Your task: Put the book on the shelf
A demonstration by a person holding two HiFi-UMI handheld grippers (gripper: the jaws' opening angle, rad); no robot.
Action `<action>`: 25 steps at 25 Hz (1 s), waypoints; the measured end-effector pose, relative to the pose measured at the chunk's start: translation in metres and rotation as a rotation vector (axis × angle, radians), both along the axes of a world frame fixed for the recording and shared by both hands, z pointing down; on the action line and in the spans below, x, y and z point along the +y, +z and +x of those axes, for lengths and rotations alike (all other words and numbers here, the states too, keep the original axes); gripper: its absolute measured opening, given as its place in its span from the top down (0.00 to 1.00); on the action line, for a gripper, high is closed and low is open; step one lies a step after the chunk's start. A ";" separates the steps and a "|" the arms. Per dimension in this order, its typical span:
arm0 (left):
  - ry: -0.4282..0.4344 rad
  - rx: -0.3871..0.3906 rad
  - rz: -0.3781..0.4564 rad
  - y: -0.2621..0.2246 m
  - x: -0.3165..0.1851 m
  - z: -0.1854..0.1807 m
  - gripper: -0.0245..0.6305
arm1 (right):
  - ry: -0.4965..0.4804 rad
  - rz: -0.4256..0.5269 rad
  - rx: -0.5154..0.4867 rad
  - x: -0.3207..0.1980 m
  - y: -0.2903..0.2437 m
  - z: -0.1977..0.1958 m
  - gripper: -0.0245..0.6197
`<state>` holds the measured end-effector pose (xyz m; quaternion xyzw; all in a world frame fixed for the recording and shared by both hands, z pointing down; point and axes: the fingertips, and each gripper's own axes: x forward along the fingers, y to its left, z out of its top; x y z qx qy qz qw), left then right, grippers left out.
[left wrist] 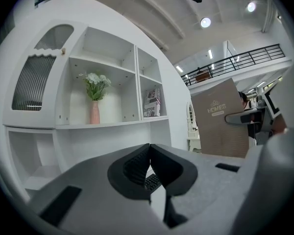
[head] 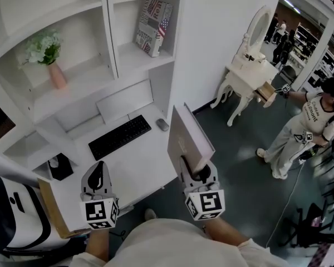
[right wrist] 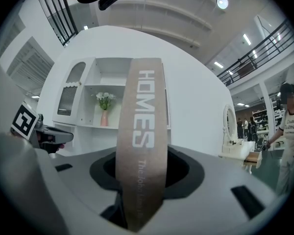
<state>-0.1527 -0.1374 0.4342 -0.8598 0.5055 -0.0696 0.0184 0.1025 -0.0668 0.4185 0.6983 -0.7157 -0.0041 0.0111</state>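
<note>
My right gripper (head: pixel 196 171) is shut on a tan book (head: pixel 188 141), held upright past the desk's right end; its spine (right wrist: pixel 141 131) reads "HOMES" in the right gripper view, and the book (left wrist: pixel 220 119) also shows in the left gripper view. My left gripper (head: pixel 97 176) hangs over the desk's front edge, its jaws closed together with nothing between them (left wrist: pixel 149 165). The white shelf unit (head: pixel 108 43) rises behind the desk. One compartment holds a flag-patterned book (head: pixel 153 26) leaning upright.
A pink vase with flowers (head: pixel 49 57) stands in the left compartment. On the white desk (head: pixel 136 168) lie a black keyboard (head: pixel 119 136), a mouse (head: pixel 162 124) and a monitor (head: pixel 125 100). A white vanity table (head: pixel 247 74) and a person (head: pixel 306 127) are at the right.
</note>
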 end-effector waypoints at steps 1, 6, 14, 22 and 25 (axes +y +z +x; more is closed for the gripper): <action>0.001 0.000 -0.001 0.000 -0.007 -0.001 0.96 | 0.003 0.001 0.000 -0.008 0.000 0.000 0.68; 0.006 -0.001 -0.004 0.003 -0.039 -0.008 0.96 | 0.016 0.003 -0.006 -0.040 0.000 -0.003 0.68; -0.013 -0.009 -0.005 0.003 -0.066 -0.009 0.96 | -0.003 0.016 -0.003 -0.075 -0.007 -0.002 0.68; -0.092 -0.008 0.001 -0.002 -0.079 -0.003 0.96 | -0.065 0.040 0.008 -0.114 -0.020 0.018 0.68; -0.135 -0.007 0.011 -0.009 -0.083 -0.005 0.96 | -0.099 0.068 0.014 -0.133 -0.037 0.025 0.68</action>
